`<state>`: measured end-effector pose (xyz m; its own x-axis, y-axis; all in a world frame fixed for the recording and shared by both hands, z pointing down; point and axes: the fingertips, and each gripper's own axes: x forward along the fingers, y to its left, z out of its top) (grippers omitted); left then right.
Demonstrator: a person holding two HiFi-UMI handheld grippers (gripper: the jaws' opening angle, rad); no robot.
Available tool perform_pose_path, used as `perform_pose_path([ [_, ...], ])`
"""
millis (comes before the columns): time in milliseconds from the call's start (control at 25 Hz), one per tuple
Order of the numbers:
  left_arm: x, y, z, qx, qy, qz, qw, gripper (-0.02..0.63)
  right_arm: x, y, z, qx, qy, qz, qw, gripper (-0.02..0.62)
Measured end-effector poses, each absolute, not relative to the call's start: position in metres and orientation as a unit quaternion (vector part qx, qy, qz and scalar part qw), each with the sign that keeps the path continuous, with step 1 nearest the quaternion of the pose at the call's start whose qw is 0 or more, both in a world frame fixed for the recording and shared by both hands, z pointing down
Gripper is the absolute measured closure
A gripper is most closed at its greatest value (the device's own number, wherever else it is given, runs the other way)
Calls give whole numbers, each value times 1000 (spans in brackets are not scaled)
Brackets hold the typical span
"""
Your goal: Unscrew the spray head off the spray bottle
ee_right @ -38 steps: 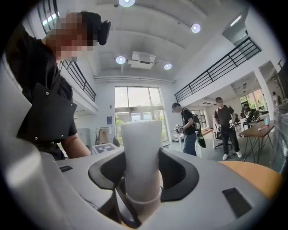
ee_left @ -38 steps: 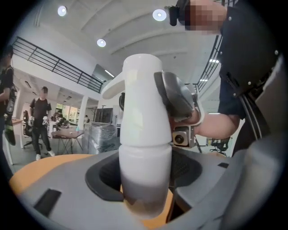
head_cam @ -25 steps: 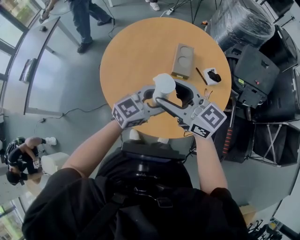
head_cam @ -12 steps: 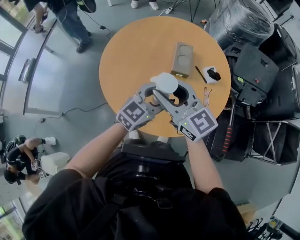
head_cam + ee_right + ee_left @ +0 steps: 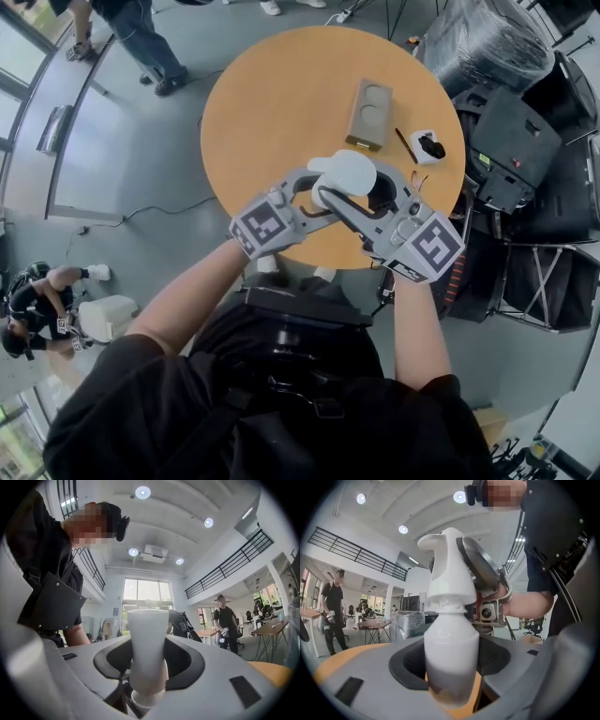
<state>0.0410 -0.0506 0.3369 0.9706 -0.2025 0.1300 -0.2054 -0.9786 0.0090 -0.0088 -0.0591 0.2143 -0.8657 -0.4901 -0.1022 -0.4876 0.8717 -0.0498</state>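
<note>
Spray bottle: the white spray bottle is pretty much dead centre in the head view, over the lower part of the round orange bench, with a claw on it from each side. Can't tell if its base touches the bench.

Left claw: the left claw comes in from the lower left of the head view. It's clamped round the fat body of the bottle, so the jaws sit wide. In its own view the bottle stands upright in the middle of the frame.

Spray head: the spray head is still on the neck, with the nozzle pointing to the left of the left gripper view.

Right claw: the right claw comes in from the lower right of the head view. Its jaws have just been closing with the spray head between them, and they grip it at a middling gap.

Other stuff on the bench: a cardboard cup tray is in the upper right part. A pen is just right of it, and a small white box with something black on it is beside the pen.

Background: a person is standing on the floor at the upper left of the head view.
</note>
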Motion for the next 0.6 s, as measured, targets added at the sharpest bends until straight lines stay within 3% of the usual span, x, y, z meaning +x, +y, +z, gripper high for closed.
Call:
perform_pose_path([
  [600,34,-56,368,988,-111,108,5,302,8,-49,149,-258,961,16,97,391],
])
